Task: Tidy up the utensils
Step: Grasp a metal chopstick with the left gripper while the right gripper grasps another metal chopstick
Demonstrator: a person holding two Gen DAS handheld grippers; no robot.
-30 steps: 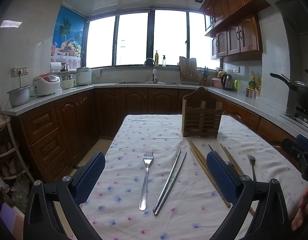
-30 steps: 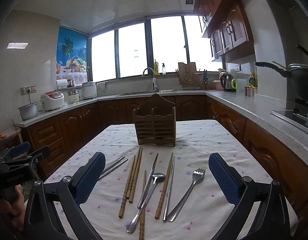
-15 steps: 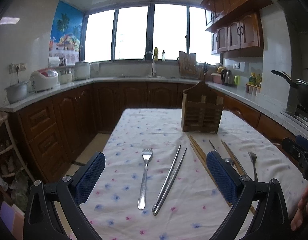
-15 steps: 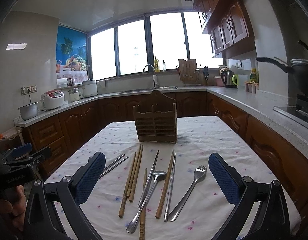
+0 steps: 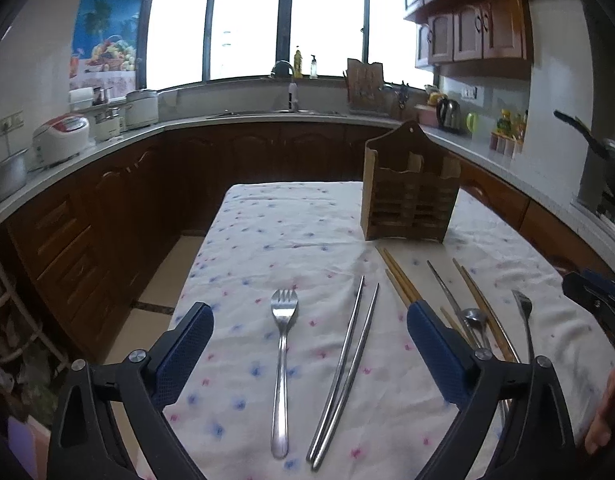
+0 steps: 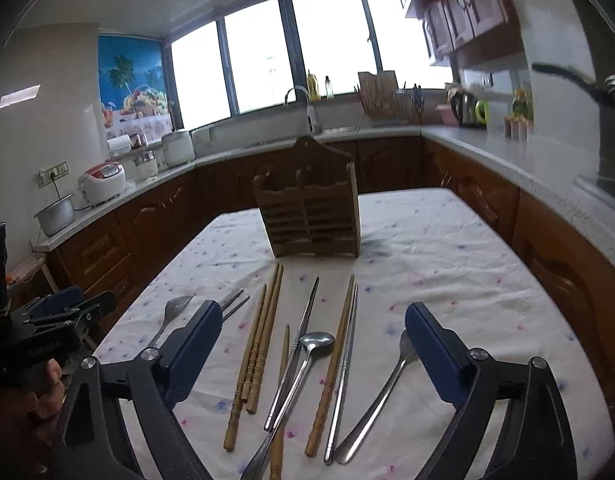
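A wooden utensil holder (image 5: 409, 196) (image 6: 311, 216) stands upright on the table with the flowered cloth (image 5: 307, 248). My left gripper (image 5: 307, 344) is open and empty above a steel fork (image 5: 281, 360) and a pair of metal chopsticks (image 5: 347, 364). My right gripper (image 6: 313, 344) is open and empty above wooden chopsticks (image 6: 255, 348), a steel spoon (image 6: 303, 364), a metal chopstick (image 6: 343, 364) and a second fork (image 6: 383, 392). The first fork (image 6: 169, 316) shows at the left of the right wrist view.
Dark wood cabinets and a grey counter (image 5: 107, 148) wrap around the table. Rice cookers (image 5: 63, 136) stand on the left counter, a kettle (image 5: 447, 114) and a pan (image 5: 599, 152) on the right. The left table edge drops to the floor (image 5: 159, 280).
Both grippers have moved forward and lower over the table, so the utensils look nearer. The right view has tilted to the left. Both stay open and empty.
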